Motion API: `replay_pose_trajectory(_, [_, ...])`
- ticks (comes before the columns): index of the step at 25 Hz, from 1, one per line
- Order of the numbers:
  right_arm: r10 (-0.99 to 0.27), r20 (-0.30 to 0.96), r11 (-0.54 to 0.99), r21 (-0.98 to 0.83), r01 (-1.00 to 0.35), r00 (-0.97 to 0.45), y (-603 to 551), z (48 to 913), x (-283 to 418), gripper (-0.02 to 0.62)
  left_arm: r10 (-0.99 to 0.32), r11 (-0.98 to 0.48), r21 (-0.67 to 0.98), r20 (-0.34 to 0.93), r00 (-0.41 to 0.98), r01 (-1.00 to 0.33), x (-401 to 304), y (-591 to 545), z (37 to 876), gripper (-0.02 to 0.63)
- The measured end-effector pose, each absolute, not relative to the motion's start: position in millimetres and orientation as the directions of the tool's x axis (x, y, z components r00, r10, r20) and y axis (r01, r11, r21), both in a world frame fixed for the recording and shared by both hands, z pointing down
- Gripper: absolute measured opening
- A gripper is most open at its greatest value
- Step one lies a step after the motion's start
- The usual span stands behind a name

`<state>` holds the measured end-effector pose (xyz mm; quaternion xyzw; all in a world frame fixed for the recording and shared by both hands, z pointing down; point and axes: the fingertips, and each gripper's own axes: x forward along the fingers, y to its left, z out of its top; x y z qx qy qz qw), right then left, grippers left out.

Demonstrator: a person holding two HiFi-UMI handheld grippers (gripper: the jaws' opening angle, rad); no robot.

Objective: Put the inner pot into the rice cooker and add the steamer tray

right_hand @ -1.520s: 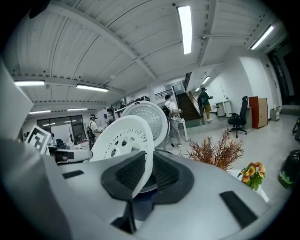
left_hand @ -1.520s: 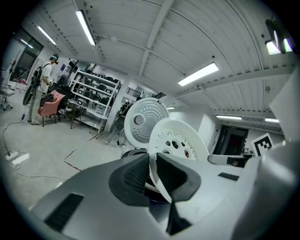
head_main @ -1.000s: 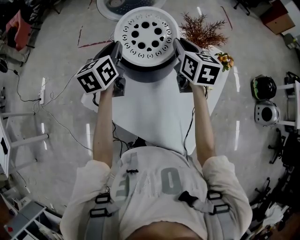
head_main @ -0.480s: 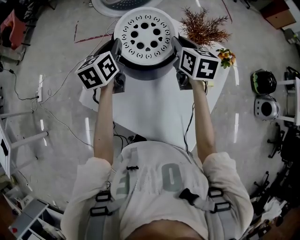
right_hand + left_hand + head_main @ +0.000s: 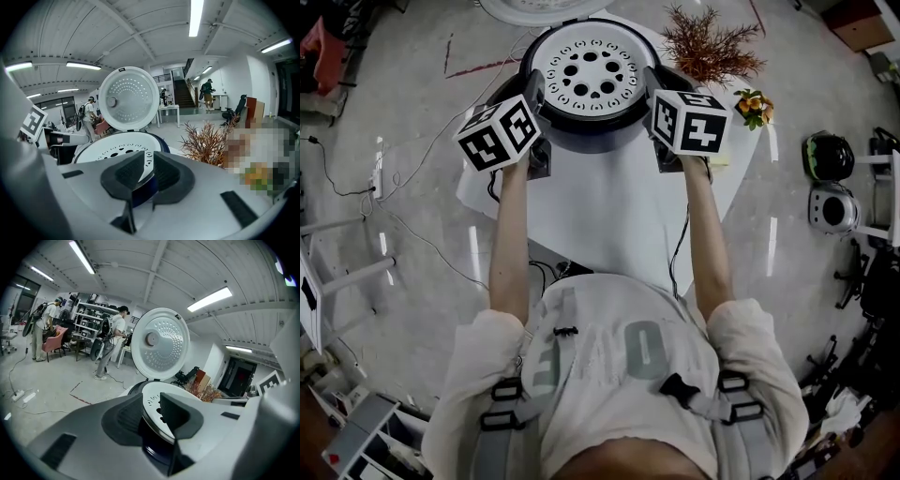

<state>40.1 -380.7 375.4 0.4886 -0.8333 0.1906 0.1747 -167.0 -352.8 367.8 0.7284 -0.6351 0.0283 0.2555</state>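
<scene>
Steamer tray (image 5: 589, 70) sits in the rice cooker (image 5: 592, 134). Your left gripper (image 5: 151, 416) jaws have just been opening around its 9 o'clock rim; right gripper (image 5: 147, 177) jaws pinch 3 o'clock. Release next.

The person wore a pale short-sleeved shirt (image 5: 609, 356) with grey letters, and grey straps (image 5: 499, 424) with black buckles. The left gripper (image 5: 152, 411) and right gripper (image 5: 149, 172) were grey, with dark ribbed pads (image 5: 127, 174) and black-and-white cubes (image 5: 499, 134).

Bright ceiling strips (image 5: 209, 298); fisheye edges dark, warped.

White table (image 5: 600, 211) with rice cooker (image 5: 591, 139), dried plant (image 5: 710, 53)
</scene>
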Motion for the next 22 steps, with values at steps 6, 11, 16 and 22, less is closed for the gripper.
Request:
replay_pose_trajectory(6, [-0.744,0.485,0.448,-0.147,-0.882,-0.459,-376.5,378.2,40.0,0.066,-0.912,-0.065,0.344,0.361,0.196,-0.937,-167.8,-350.7,366.2,0.103])
replay_pose_trajectory(11, [-0.75,0.474,0.451,-0.143,-0.881,-0.461,-373.6,373.6,38.4,0.067,-0.917,-0.073,0.353,0.345,0.202,-0.933,-167.0,-348.8,361.6,0.103])
replay_pose_trajectory(16, [-0.759,0.452,0.461,-0.134,-0.877,-0.468,-372.7,364.3,37.5,0.074,-0.925,-0.082,0.349,0.321,0.202,-0.933,-166.4,-347.8,353.9,0.103])
replay_pose_trajectory(22, [-0.782,0.38,0.491,-0.114,-0.864,-0.495,-366.9,326.6,34.0,0.079,-0.946,-0.109,0.338,0.255,0.203,-0.935,-164.3,-345.9,319.9,0.107])
